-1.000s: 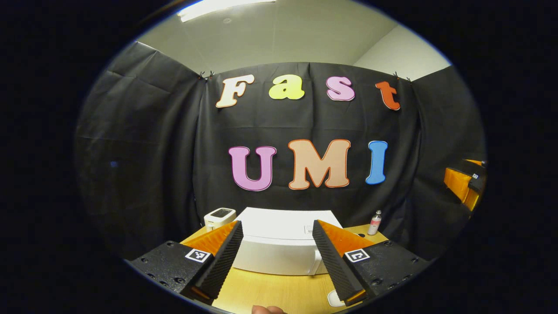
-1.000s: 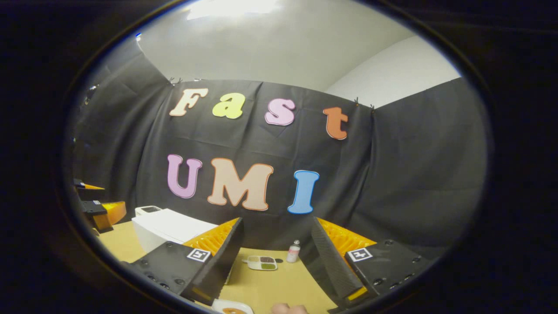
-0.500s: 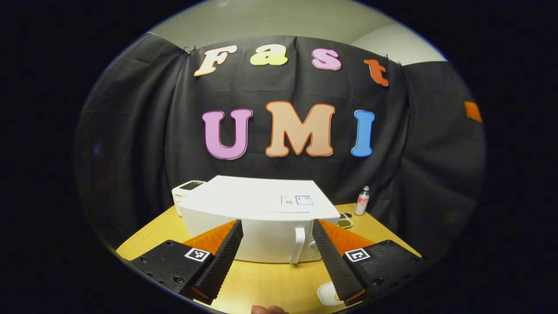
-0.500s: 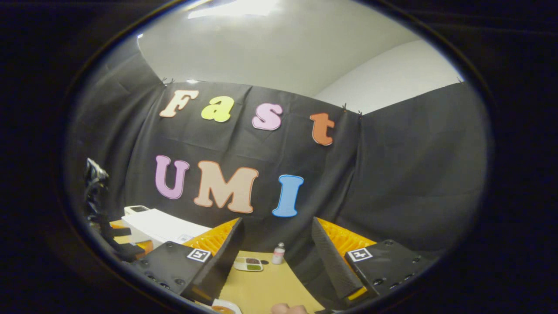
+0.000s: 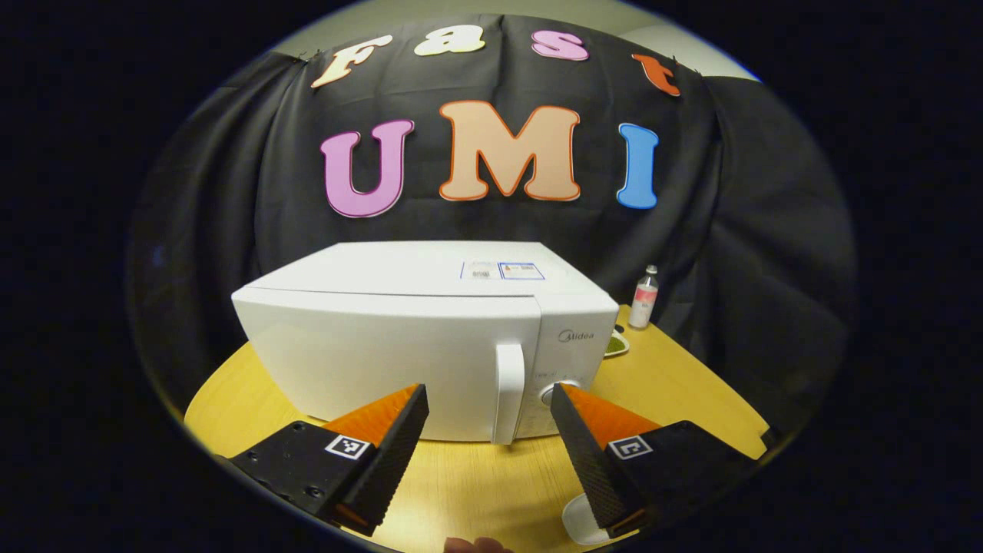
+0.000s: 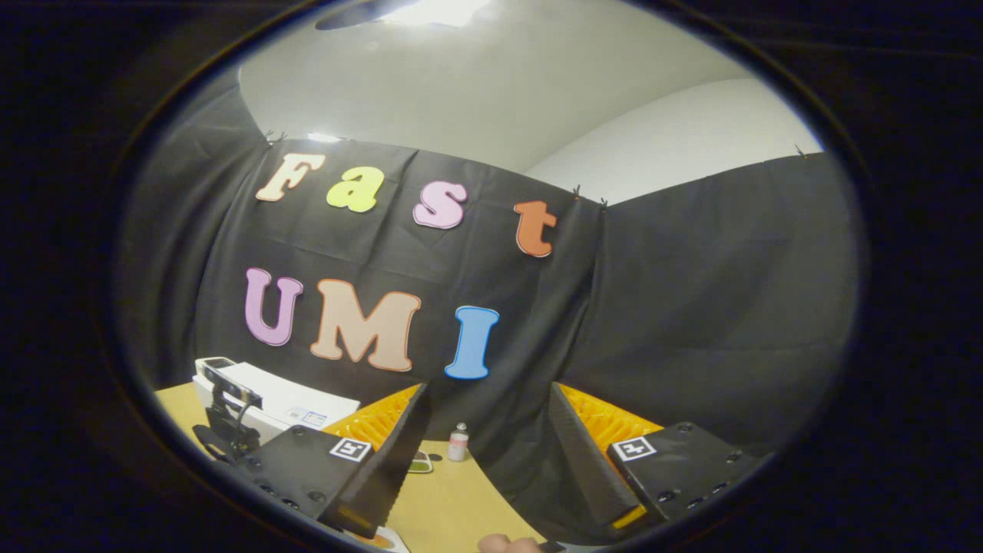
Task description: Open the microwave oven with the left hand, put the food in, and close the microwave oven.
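Note:
A white microwave oven (image 5: 399,338) stands on the round wooden table (image 5: 676,384) in the left gripper view, door closed, its upright handle (image 5: 508,392) just ahead. My left gripper (image 5: 485,453) is open, fingers level with the lower front and either side of the handle, a short way off. A white plate edge (image 5: 577,522) shows by its right finger. In the right gripper view my right gripper (image 6: 484,461) is open and empty, aimed at the cloth wall; the microwave oven (image 6: 288,407) lies at the far left, with the left gripper's rear (image 6: 226,426) before it. A plate rim (image 6: 384,539) peeks at the bottom.
A small bottle (image 5: 643,288) stands at the back right of the table, also seen as a bottle (image 6: 458,444) in the right gripper view. A small divided dish (image 5: 614,346) lies behind the microwave's right corner. A fingertip (image 5: 472,545) shows at the bottom edge.
My left gripper has dropped and come closer to the microwave, so its front and handle now show large. The right gripper view has swung to the right; both grippers stay open.

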Available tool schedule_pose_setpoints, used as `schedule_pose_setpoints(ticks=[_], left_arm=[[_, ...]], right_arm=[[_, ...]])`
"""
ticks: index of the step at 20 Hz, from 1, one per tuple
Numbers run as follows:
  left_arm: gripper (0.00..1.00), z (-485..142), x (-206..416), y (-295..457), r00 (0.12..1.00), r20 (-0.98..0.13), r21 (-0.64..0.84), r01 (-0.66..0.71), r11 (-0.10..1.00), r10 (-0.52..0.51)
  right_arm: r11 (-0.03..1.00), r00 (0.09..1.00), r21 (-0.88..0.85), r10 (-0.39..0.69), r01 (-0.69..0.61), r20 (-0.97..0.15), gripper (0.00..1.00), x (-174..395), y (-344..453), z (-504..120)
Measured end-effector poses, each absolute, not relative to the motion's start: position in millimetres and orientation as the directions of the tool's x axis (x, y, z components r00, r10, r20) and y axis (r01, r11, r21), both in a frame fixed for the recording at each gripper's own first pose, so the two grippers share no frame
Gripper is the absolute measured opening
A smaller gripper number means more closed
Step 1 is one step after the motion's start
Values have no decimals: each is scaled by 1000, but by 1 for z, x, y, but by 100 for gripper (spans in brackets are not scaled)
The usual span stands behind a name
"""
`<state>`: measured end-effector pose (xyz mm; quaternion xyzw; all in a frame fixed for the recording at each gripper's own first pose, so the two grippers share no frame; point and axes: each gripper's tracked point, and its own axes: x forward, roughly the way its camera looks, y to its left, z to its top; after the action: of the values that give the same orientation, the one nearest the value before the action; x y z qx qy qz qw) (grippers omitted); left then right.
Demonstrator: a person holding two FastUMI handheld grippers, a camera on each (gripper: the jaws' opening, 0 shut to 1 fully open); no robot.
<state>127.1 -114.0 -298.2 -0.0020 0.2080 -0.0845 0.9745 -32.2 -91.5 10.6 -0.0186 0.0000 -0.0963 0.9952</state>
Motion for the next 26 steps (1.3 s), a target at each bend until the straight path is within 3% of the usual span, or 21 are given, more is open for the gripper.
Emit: schedule_pose_setpoints(ticks=[9,12,14,15,16,18,26], left_arm=[[94,-342,157,-136,850,-485,-11,228,974,-204],[80,-346,165,-135,851,-490,-9,212,977,-189],[74,-355,163,-147,830,-506,-36,251,967,-234],[67,-356,163,-139,833,-517,6,235,972,-198],[42,-363,166,-132,826,-534,34,233,972,-179],[23,-356,168,-134,839,-508,12,233,972,-195],[11,-357,163,-135,829,-514,58,292,955,-222]], right_arm=[[977,977,-30,-211,210,-32,97,-33,-98,-3],[976,975,-35,-217,216,-38,97,-33,-103,-5],[976,975,-29,-218,217,-44,97,-32,-104,-7],[976,975,-26,-218,217,-47,97,-32,-105,-8],[976,975,-23,-217,216,-49,97,-32,-105,-8],[977,976,-20,-213,213,-53,97,-31,-105,-10],[987,986,18,-159,160,-53,97,-24,-90,-8]])
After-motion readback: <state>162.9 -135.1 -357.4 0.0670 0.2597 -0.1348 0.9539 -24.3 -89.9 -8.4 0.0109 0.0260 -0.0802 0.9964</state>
